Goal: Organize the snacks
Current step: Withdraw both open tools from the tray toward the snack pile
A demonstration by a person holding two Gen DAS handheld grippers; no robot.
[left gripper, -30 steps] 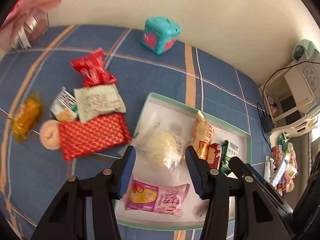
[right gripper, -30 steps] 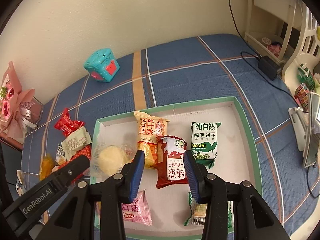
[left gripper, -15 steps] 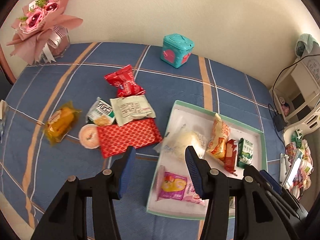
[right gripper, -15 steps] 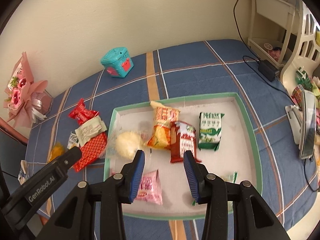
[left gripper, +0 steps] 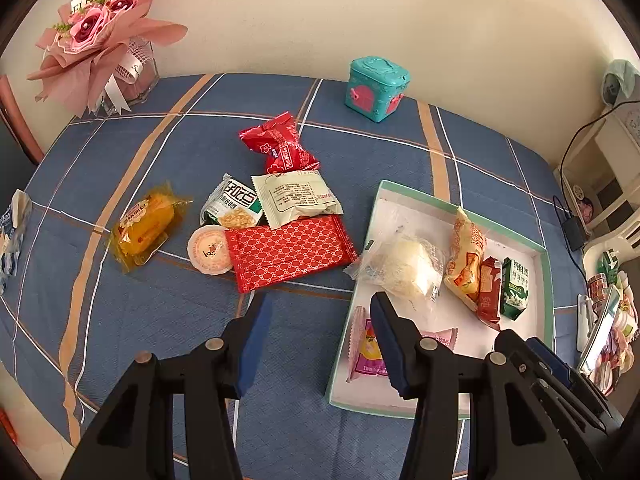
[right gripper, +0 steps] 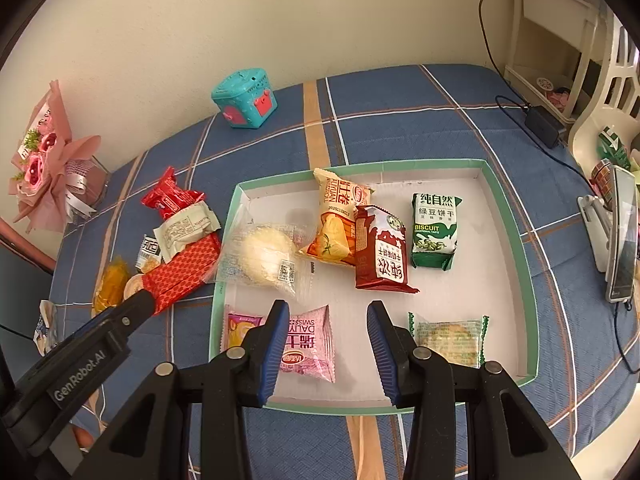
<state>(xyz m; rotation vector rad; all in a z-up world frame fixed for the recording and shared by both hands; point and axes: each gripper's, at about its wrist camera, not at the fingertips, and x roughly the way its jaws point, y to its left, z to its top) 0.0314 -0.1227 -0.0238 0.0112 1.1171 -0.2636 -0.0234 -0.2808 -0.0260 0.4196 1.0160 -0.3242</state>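
A white tray with a green rim [right gripper: 508, 208] [left gripper: 524, 236] holds several snacks: a clear-wrapped pale bun [right gripper: 264, 258] [left gripper: 400, 266], an orange pack [right gripper: 336, 220], a dark red pack [right gripper: 380, 252], a green biscuit pack [right gripper: 434, 228], a pink pack [right gripper: 308, 340] and a green-edged cracker [right gripper: 448, 338]. Loose snacks lie left of the tray: a red patterned pack [left gripper: 288, 250], a pale pack [left gripper: 296, 198], a red bag [left gripper: 280, 148], a yellow cake [left gripper: 146, 226], a round jelly cup [left gripper: 208, 248]. My left gripper [left gripper: 316, 332] is open and empty above the cloth beside the tray. My right gripper [right gripper: 328, 340] is open and empty over the tray's near side.
A teal toy box [left gripper: 376, 86] stands at the back by the wall. A pink bouquet [left gripper: 100, 36] stands at the back left. A phone on a stand [right gripper: 622, 236] and a charger with cable [right gripper: 542, 120] lie at the right. The blue checked cloth [left gripper: 160, 320] covers the surface.
Both grippers have pulled back and up from the tray, so more of the surface shows. The left gripper has shifted left off the bun. Both stay open and empty.
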